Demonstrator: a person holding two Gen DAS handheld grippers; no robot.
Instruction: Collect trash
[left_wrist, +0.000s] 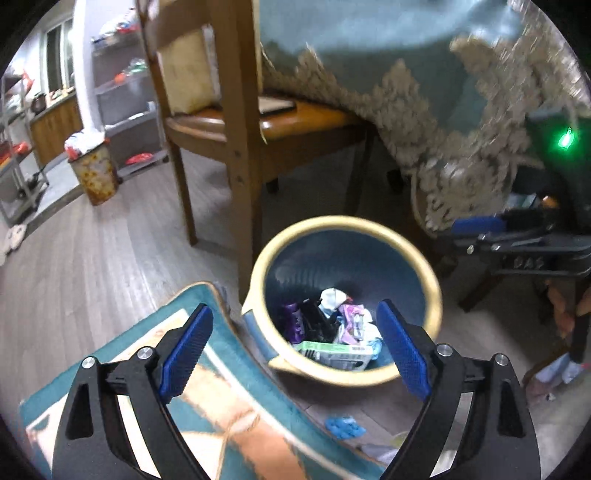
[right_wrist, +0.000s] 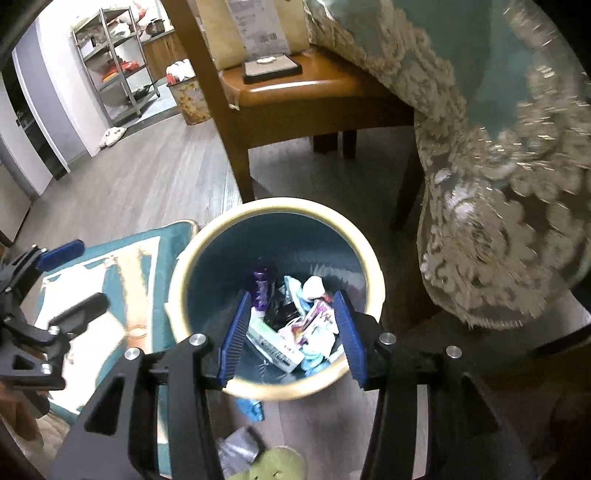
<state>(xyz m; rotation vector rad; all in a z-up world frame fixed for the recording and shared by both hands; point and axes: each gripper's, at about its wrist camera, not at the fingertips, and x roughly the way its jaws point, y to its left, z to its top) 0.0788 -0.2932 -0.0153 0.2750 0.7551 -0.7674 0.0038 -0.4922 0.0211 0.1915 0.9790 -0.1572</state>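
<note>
A round bin with a cream rim (left_wrist: 434, 291) (right_wrist: 373, 258) and a blue inside stands on the floor. It holds a purple wrapper (right_wrist: 261, 290), a white tissue wad (right_wrist: 314, 286), a green-and-white box (left_wrist: 332, 352) and pink wrappers. My left gripper (left_wrist: 295, 306) hangs open above the bin's near side with nothing between its blue pads. My right gripper (right_wrist: 291, 293) is open right over the bin's mouth, and nothing is pressed between its pads. On the floor in front of the bin lie a blue crumpled piece (left_wrist: 345, 426) (right_wrist: 251, 408), a silvery wrapper (right_wrist: 236, 448) and a green item (right_wrist: 280, 463).
A teal patterned rug (left_wrist: 236, 417) lies left of the bin. A wooden chair (right_wrist: 306, 92) and a table with a hanging lace-edged cloth (right_wrist: 491, 206) stand close behind it. Farther off are a flowered bin (left_wrist: 96, 173) and metal shelves (right_wrist: 114, 62).
</note>
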